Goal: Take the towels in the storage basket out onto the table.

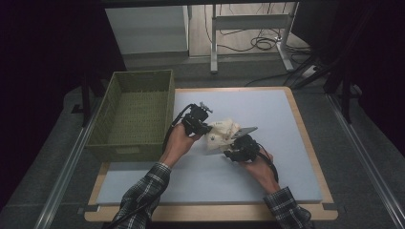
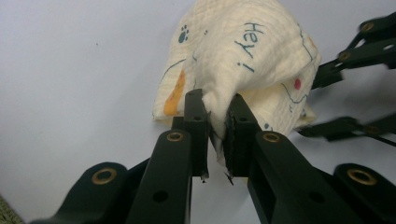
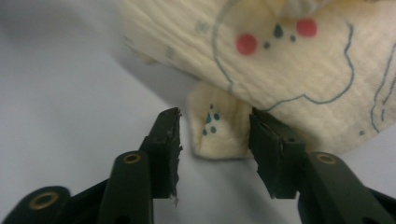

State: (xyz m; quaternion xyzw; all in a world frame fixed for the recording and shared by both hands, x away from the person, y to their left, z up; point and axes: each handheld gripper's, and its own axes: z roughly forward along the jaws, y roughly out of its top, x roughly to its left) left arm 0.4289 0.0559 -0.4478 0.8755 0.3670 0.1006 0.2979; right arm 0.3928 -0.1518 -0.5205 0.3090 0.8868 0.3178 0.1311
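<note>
green woven basket (image 1: pixel 136 114), blue mat (image 1: pixel 267 109)

table (image 1: pixel 305 143): grey mat | on it: cloth (image 1: pixel 224 131), green basket (image 1: pixel 138 114)

Cream muslin cloth (image 1: pixel 223 132), printed with teal paw marks, outlines, red dots and the words "Hey!", lying bunched and partly lifted near the middle of the pale blue mat (image 1: pixel 286 119).

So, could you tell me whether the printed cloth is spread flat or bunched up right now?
Bunched up: the printed cloth sits in a rumpled mound on the mat, one fold pinched in the left gripper.
</note>
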